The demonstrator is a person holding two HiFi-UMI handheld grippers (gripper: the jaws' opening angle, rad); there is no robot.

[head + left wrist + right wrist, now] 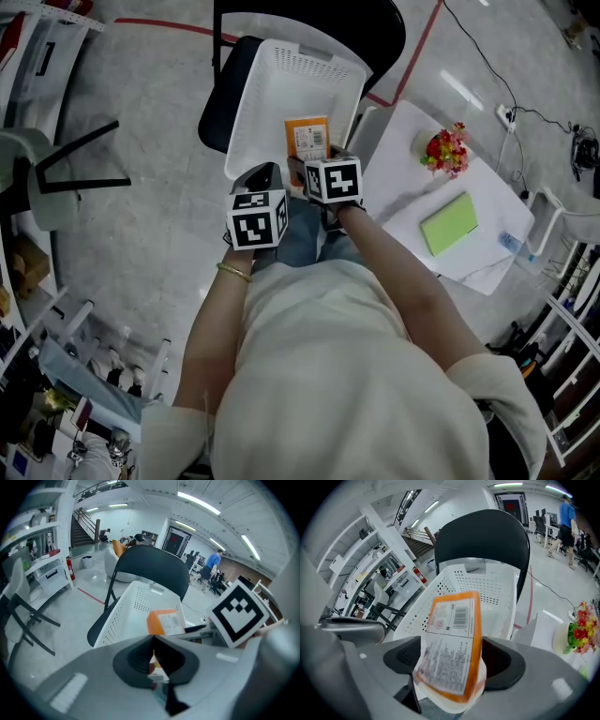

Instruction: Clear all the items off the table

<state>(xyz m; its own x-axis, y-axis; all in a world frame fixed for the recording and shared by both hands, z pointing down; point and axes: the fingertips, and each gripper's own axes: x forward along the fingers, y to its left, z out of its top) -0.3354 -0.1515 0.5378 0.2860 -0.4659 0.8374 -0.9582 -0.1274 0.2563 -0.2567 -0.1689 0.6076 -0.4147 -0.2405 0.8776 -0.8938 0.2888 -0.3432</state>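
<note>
Where the head view hides them, right tongs (453, 661) (parted) flank packet (451, 637).

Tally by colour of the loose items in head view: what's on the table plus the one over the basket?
Orange: 1, packet over the white basket
Green: 1, flat pad on the table
Red and yellow: 1, flower bunch on the table
Clear and blue: 1, what looks like a bottle at the table's edge
Total: 4
</note>
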